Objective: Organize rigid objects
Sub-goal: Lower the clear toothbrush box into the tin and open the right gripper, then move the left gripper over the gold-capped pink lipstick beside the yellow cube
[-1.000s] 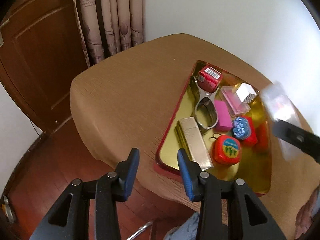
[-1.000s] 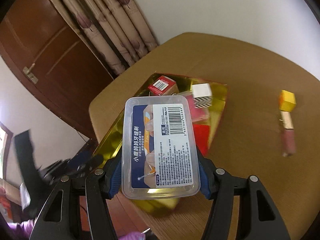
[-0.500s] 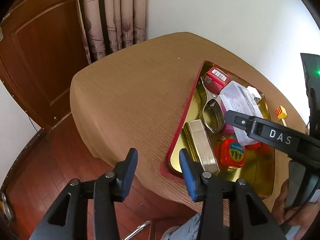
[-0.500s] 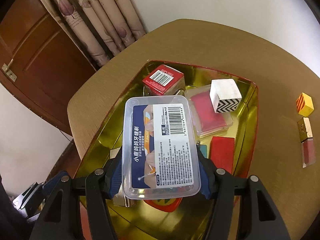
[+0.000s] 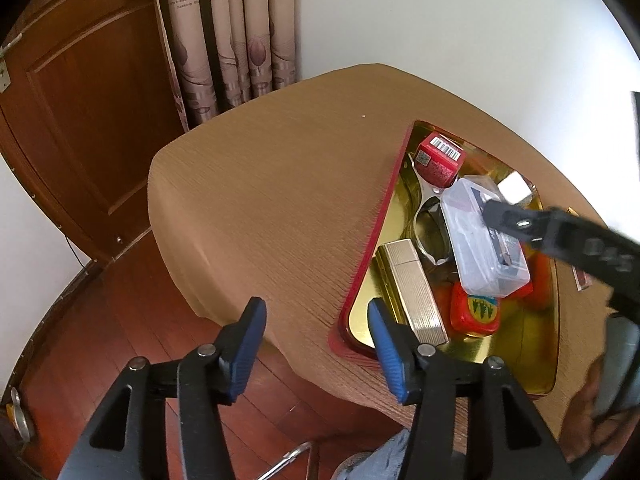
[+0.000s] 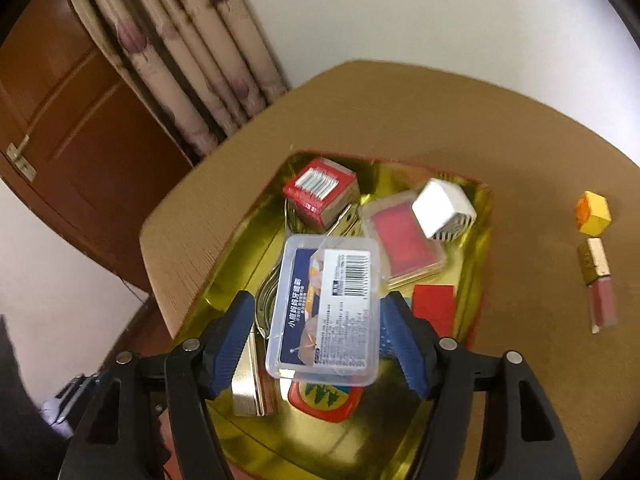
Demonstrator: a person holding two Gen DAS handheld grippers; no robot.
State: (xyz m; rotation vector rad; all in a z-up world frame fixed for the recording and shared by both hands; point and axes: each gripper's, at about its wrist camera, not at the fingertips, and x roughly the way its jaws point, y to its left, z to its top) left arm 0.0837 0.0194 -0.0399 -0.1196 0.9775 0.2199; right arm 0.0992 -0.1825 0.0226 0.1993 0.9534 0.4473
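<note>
You are working over a round-cornered table (image 5: 280, 200) under a tan ribbed cloth, set in a room corner with a white wall, patterned curtains (image 5: 232, 40) and a brown wooden door (image 5: 80, 120) above reddish floorboards. On it sits a gold tray (image 6: 240, 256) with a red rim. Your right gripper (image 6: 320, 336) has its fingers spread, and the clear plastic box (image 6: 328, 308) with the barcode label lies between them on top of the tray's contents, not pinched on either side. Crowded beneath and around it are a red carton (image 6: 320, 192), a white striped cube (image 6: 444, 210), a flat case with a red insert (image 6: 404, 240), a silver ribbed bar (image 5: 412, 284), a red tin with tree print (image 6: 324, 400) and a metal opener (image 5: 428, 228). Off the tray to the right lie a yellow cube (image 6: 594, 214) and a lip gloss tube (image 6: 598, 280). Your left gripper (image 5: 316, 340) hangs open and empty over the table's near edge.
</note>
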